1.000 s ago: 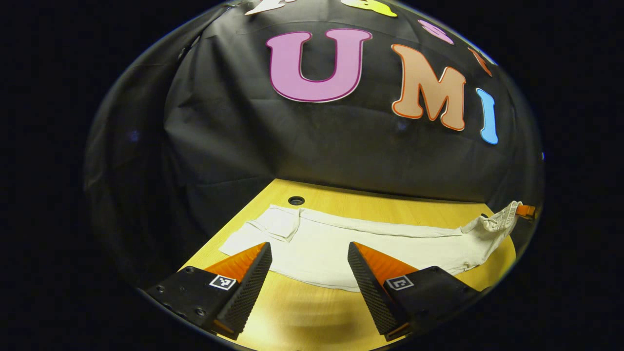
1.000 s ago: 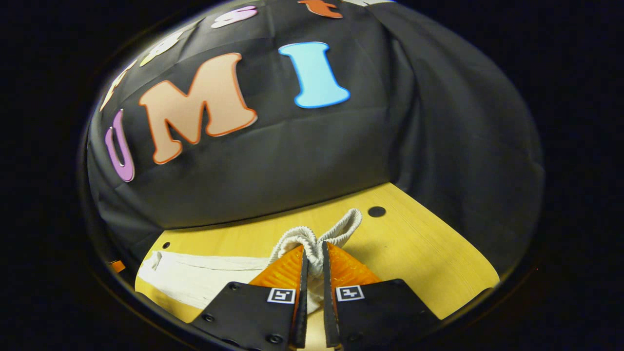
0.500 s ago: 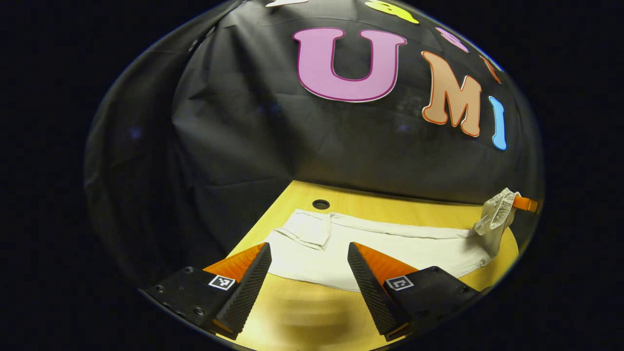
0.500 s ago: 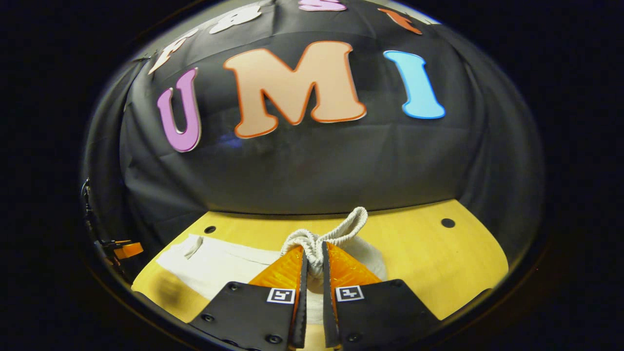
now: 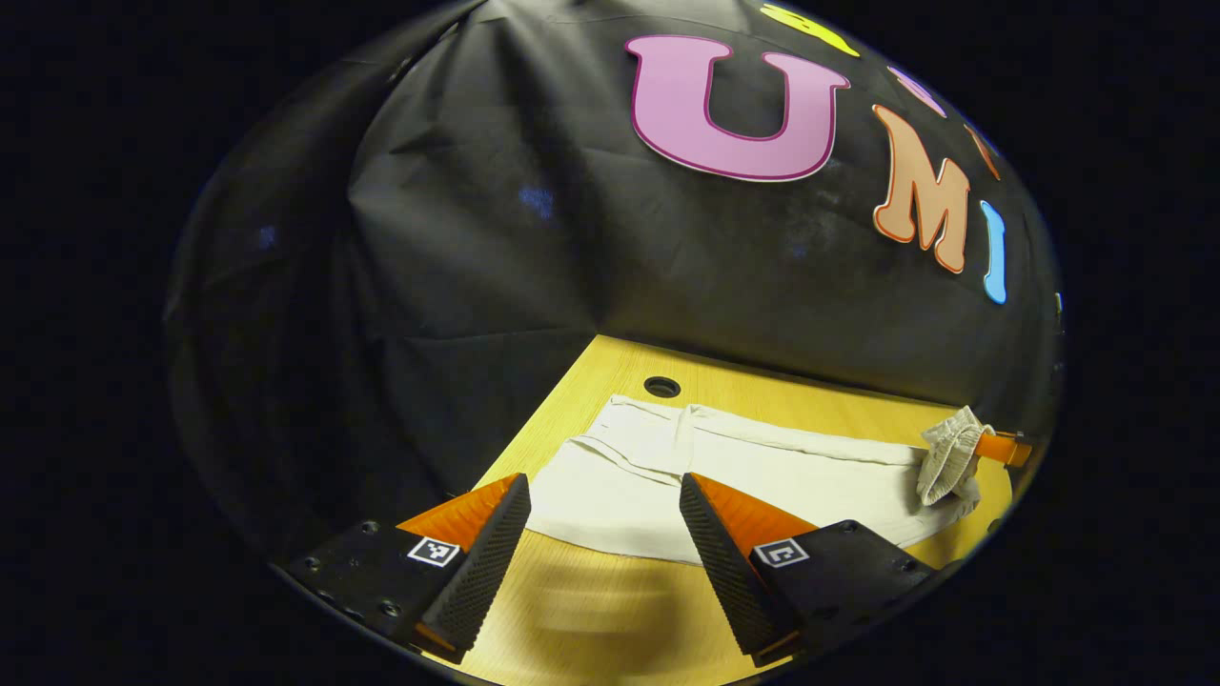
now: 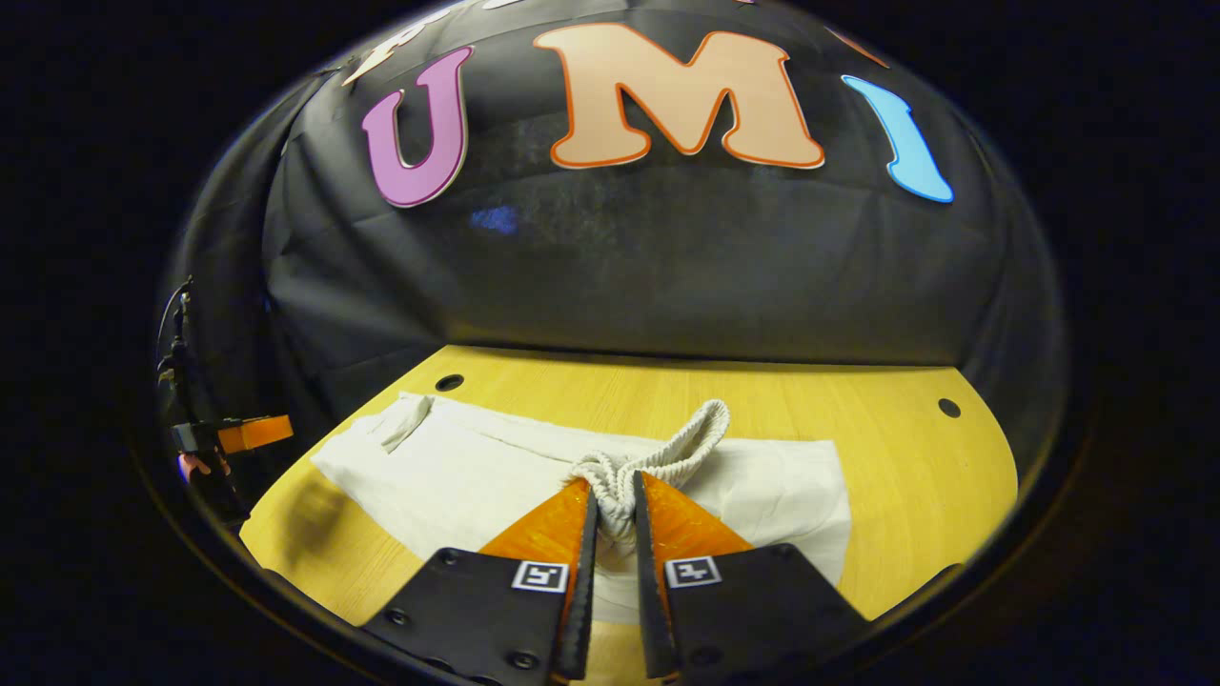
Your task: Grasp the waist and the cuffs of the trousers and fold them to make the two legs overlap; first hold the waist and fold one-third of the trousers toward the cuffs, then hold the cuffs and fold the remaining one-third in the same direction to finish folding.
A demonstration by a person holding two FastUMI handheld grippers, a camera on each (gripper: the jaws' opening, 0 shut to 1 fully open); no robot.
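We keep the right gripper (image 6: 615,500) jaws clamped on the ribbed waist (image 6: 658,455) of the cream cotton trousers (image 6: 477,472), lifted over the legs lying on the yellow wooden tabletop (image 6: 915,476) to carry the fold, while the left gripper (image 5: 602,519) waits, jaws apart, near the cuffs (image 5: 620,433).

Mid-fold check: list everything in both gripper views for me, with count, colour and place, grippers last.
Off-white fabric trousers: one, lying lengthwise on the table, legs overlapped.
Ribbed elastic waist: one, off-white, bunched and lifted above the trousers, pinched in the right hand-held gripper.
Yellow wooden table: one, under the trousers.
Round holes in table: three, dark, near the table's far edge.
Left hand-held gripper: one, open, above the near edge of the trousers.
Right hand-held gripper: one, shut on the waist.
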